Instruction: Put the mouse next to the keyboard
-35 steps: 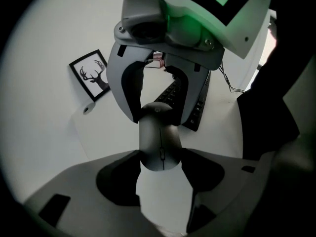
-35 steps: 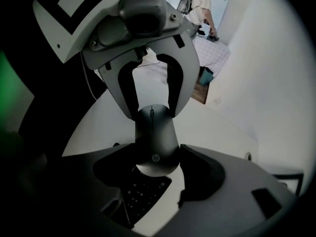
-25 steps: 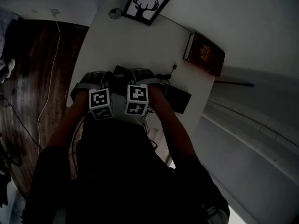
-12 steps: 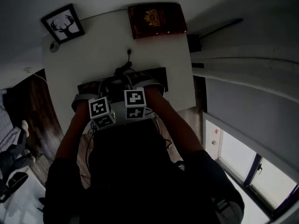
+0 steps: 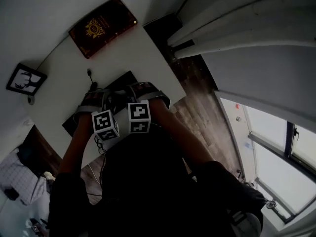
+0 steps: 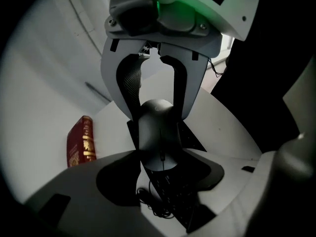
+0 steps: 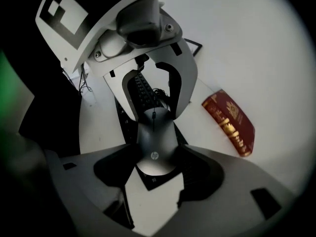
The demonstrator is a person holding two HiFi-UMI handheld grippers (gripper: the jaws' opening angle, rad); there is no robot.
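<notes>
**One brand mark we can read**

We can read a single brand: the letters "hp" in a round logo on the back of the mouse, seen in the right gripper view. The red book carries a gold crest and gold lettering, too small for us to make out. The left cube and the right cube bear black-and-white square code markers.

White hand-held grippers, black-patterned marker cubes
</notes>
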